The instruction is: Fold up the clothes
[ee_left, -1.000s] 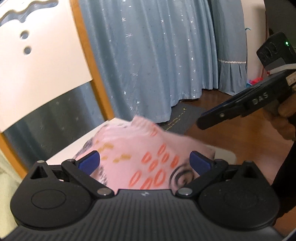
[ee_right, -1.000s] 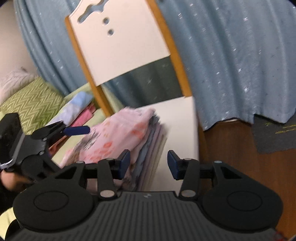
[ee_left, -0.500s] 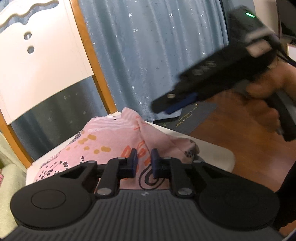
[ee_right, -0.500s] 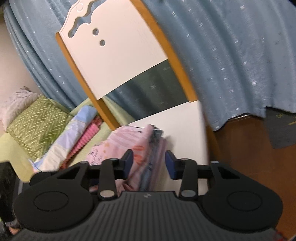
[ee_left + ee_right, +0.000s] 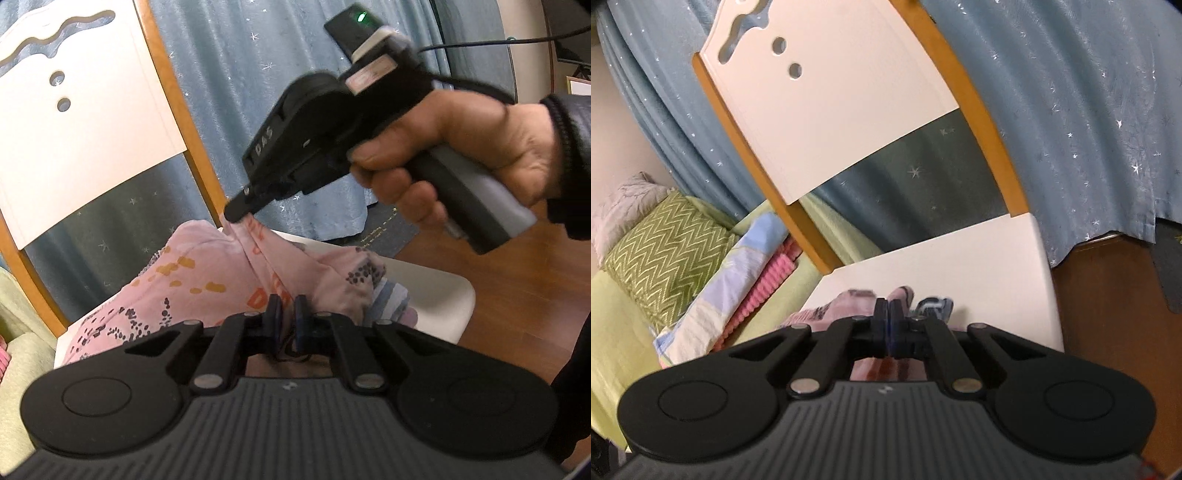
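Pink printed garment, rumpled, ridge-pinched.

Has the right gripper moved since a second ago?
Yes. The right gripper came in from beside the blue curtain toward the chair back, and pinches the pink garment.

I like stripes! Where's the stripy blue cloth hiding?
In the left wrist view, the stripy blue cloth peeks out right of the pink garment on the white chair seat, beside the left gripper.
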Demonstrator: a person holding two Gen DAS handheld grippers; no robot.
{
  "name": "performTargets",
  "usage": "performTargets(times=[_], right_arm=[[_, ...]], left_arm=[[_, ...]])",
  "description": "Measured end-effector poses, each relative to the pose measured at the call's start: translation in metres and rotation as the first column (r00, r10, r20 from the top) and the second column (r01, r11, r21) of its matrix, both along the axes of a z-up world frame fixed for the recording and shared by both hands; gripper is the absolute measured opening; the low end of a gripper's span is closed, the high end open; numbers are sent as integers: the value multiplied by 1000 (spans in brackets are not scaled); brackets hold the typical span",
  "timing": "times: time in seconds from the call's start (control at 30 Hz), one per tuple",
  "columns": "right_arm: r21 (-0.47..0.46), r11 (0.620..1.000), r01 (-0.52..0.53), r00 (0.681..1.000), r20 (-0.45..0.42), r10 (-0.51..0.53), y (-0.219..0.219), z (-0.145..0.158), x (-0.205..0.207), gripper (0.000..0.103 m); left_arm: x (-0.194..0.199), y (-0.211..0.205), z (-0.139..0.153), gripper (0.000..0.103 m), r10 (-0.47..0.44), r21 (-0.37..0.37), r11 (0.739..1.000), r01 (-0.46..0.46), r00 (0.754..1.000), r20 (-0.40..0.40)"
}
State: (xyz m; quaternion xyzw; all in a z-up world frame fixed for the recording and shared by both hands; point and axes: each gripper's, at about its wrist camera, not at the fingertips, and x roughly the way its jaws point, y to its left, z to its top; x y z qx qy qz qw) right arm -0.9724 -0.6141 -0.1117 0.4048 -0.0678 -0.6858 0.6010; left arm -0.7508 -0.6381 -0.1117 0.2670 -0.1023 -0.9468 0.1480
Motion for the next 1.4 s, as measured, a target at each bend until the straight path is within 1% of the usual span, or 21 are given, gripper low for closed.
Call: performTargets(times=[0.13, 0.2, 0.23, 0.27, 0.37, 0.47, 0.5, 0.53, 0.57, 0.6, 0.7, 0.77, 0.87, 0.9, 0.97, 1.03, 1.17, 1.3, 1.33, 1.37, 1.4], right_arm=[[51, 999, 12, 1000, 4, -12, -3, -17, -5, 2], [41, 999, 32, 999, 5, -32, 5, -13, -6, 5], [24, 999, 46, 999, 1, -46, 12, -8, -5, 11], [6, 998, 60, 998, -4, -60, 20, -1, -4, 11], [-48, 995, 82, 996, 24, -80, 47, 15, 0, 11], [-67, 997, 32, 996, 85, -27, 72, 20, 9, 13], [-70, 997, 13, 994, 107, -5, 81, 19, 13, 17], [-73, 997, -7, 991, 132, 17, 90, 17, 16, 40], [-76, 997, -24, 988, 152, 36, 98, 14, 20, 55], [-76, 996, -36, 985, 164, 48, 104, 13, 22, 57], [-63, 996, -69, 988, 137, 78, 112, 13, 29, 55], [-53, 993, -102, 987, 122, 107, 108, 13, 31, 33], [-4, 988, -153, 984, 96, 153, 99, 11, 37, 8], [12, 986, -164, 983, 80, 162, 96, 10, 40, 4], [30, 985, -167, 985, 54, 166, 96, 13, 42, 2], [45, 983, -176, 984, 38, 174, 99, 15, 44, 2], [121, 974, -191, 981, 5, 192, 100, 9, 49, 0], [85, 979, -183, 983, 38, 181, 104, 9, 42, 0], [57, 983, -174, 984, 52, 171, 106, 10, 39, 3], [29, 986, -164, 985, 66, 162, 108, 11, 36, 11], [11, 989, -150, 987, 66, 149, 109, 13, 34, 12]], left_arm=[[6, -5, 3, 5, 12, 47, 999, -11, 1000, -27], [9, -11, 6, 9, 22, 81, 997, -17, 998, -52], [11, -14, 10, 13, 31, 92, 995, -24, 997, -65], [13, -18, 13, 20, 40, 104, 994, -31, 996, -79], [13, -29, 25, 28, 70, 118, 991, -57, 992, -102], [4, -45, 38, 41, 78, 151, 987, -59, 990, -121], [-2, -51, 40, 43, 74, 165, 985, -53, 990, -123], [-8, -57, 43, 46, 69, 178, 983, -47, 990, -124], [-15, -62, 44, 47, 61, 190, 981, -38, 991, -117], [-20, -64, 44, 47, 49, 195, 980, -27, 993, -111], [-35, -67, 43, 46, 10, 175, 984, 4, 997, -79], [-39, -66, 40, 42, 12, 163, 987, -3, 998, -58], [-39, -61, 34, 26, 37, 129, 991, -34, 999, -28], [-39, -60, 33, 24, 46, 113, 993, -43, 999, -17], [-36, -61, 28, 16, 70, 107, 992, -69, 998, -6], [-37, -67, 26, 16, 74, 141, 987, -72, 997, -11], [-42, -75, 20, 16, 79, 139, 987, -78, 997, -6], [-41, -71, 22, 16, 87, 108, 990, -86, 996, -4], [-40, -70, 24, 17, 86, 102, 991, -85, 996, -6], [-37, -68, 26, 24, 84, 86, 993, -83, 996, -10], [-34, -65, 28, 31, 82, 70, 994, -81, 997, -14]])
